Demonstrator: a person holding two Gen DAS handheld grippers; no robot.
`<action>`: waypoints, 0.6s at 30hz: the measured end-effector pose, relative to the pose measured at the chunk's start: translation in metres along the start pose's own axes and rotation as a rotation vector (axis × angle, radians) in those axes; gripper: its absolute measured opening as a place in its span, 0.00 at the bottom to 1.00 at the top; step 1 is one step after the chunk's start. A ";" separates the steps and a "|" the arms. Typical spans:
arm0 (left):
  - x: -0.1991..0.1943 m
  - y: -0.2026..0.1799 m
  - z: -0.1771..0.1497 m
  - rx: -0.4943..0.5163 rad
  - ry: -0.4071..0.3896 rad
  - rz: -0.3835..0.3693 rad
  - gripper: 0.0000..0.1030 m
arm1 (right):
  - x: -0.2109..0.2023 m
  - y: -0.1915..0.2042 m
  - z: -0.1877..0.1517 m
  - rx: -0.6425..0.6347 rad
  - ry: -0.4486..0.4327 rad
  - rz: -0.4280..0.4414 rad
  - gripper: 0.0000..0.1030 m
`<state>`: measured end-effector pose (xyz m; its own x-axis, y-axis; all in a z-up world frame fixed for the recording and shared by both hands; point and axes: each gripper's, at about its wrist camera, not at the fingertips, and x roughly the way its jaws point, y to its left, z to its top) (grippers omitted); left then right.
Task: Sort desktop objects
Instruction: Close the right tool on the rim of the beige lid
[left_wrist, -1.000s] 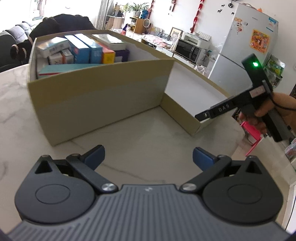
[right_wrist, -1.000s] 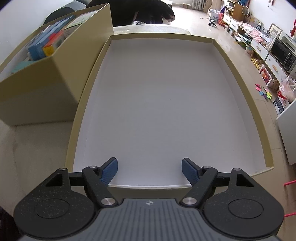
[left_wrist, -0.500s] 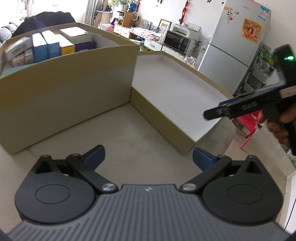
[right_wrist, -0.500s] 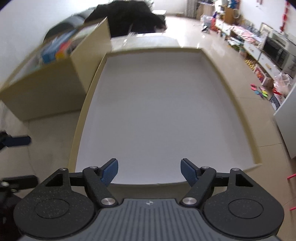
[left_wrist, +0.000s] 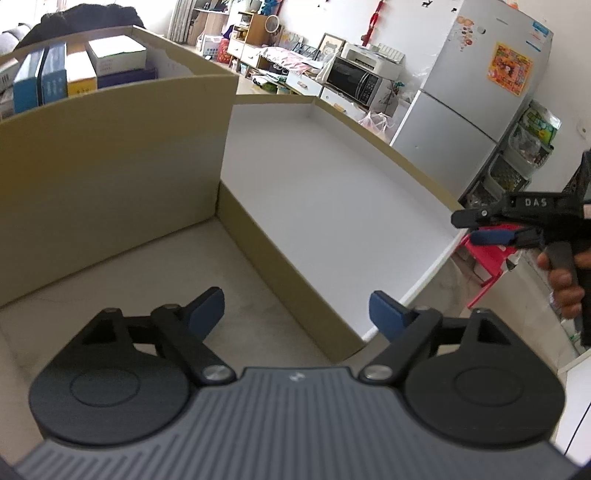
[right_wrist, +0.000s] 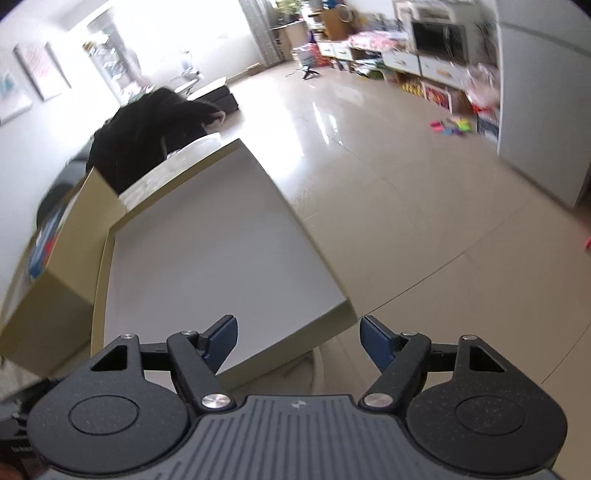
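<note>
The desk (left_wrist: 110, 280) carried two cardboard pieces set corner to corner: the tall box (left_wrist: 110, 155), packed along its far side with upright small boxes (left_wrist: 55, 77), and just beside it the shallow tray (left_wrist: 369, 280) with a white floor and nothing lying in it. Those packed small boxes were the only things to sort that I could see, all of them in the tall box and well away from my fingers. I judged the task to be between picks, with neither tool carrying anything and the tray waiting for its first item. My left gripper (left_wrist: 297, 312) hung over the bare desk at the tray's near corner; its fingers had just been closing part of the way, yet they stood apart with nothing between them. My right gripper (right_wrist: 298, 341) hovered past the tray's near right corner, partly over the floor beyond the desk edge, its fingers also apart and empty; the left view showed it side-on, held in my right hand (left_wrist: 565, 280). The next move, as I read it, called for one gripper to travel up and over the tall box's wall, line its fingers across one upright small box, and close there.
</note>
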<state>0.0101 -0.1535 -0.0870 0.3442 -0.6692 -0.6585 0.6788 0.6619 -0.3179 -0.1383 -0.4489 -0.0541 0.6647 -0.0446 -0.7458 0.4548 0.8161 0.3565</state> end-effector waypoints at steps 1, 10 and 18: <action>0.002 -0.001 0.000 -0.001 0.003 0.000 0.78 | 0.003 -0.004 0.000 0.018 0.002 0.011 0.75; 0.009 -0.011 -0.001 0.044 0.006 0.021 0.51 | 0.031 -0.029 -0.003 0.168 0.017 0.111 0.67; 0.009 -0.016 0.000 0.083 0.007 0.047 0.44 | 0.047 -0.057 -0.016 0.316 -0.039 0.216 0.48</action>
<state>0.0018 -0.1699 -0.0877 0.3720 -0.6356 -0.6765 0.7136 0.6619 -0.2296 -0.1427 -0.4881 -0.1182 0.7843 0.0819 -0.6150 0.4584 0.5916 0.6633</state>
